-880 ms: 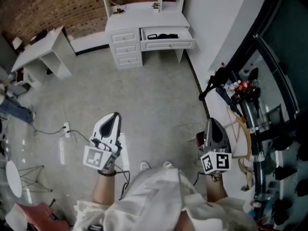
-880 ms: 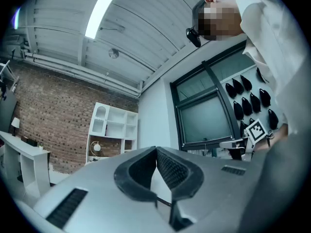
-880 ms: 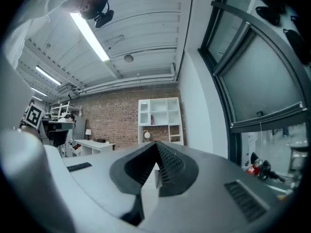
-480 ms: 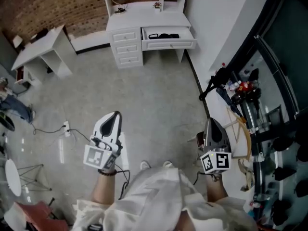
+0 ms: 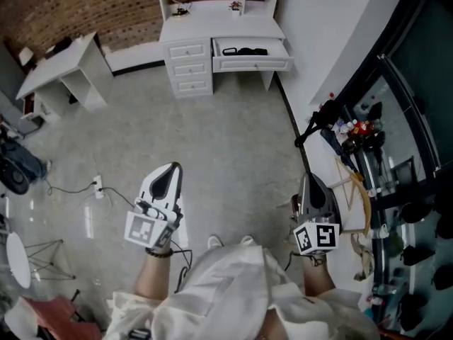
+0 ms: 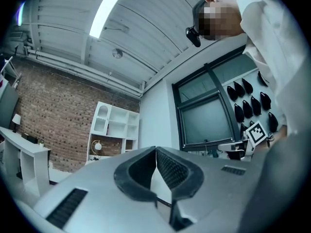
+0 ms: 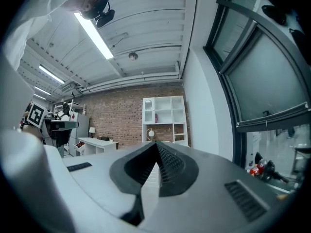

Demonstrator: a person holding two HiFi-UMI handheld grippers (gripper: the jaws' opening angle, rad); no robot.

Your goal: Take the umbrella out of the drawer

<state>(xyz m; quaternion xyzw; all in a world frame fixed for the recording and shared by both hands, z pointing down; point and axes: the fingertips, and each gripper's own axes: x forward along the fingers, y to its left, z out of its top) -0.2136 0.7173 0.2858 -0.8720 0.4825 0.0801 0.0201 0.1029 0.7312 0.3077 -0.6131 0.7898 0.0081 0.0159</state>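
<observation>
Far across the room a white dresser [image 5: 190, 62] has its wide right drawer [image 5: 253, 54] pulled out. A black folded umbrella [image 5: 244, 51] lies inside that drawer. My left gripper [image 5: 170, 171] hangs shut over the bare floor at lower left, well short of the dresser. Its pads meet at the tips [image 6: 156, 149] with nothing between them. At lower right my right gripper [image 5: 312, 181] is also shut and empty, its pads [image 7: 156, 144] touching.
A white side table [image 5: 67, 69] stands at upper left. A power strip and cable [image 5: 98, 190] lie on the concrete floor left of my left gripper. A rack cluttered with gear [image 5: 368, 161] lines the right side, against a curved white wall [image 5: 318, 48].
The view has shifted slightly so the dresser sits a little higher and to the right. Both grippers have stayed shut and kept their places.
</observation>
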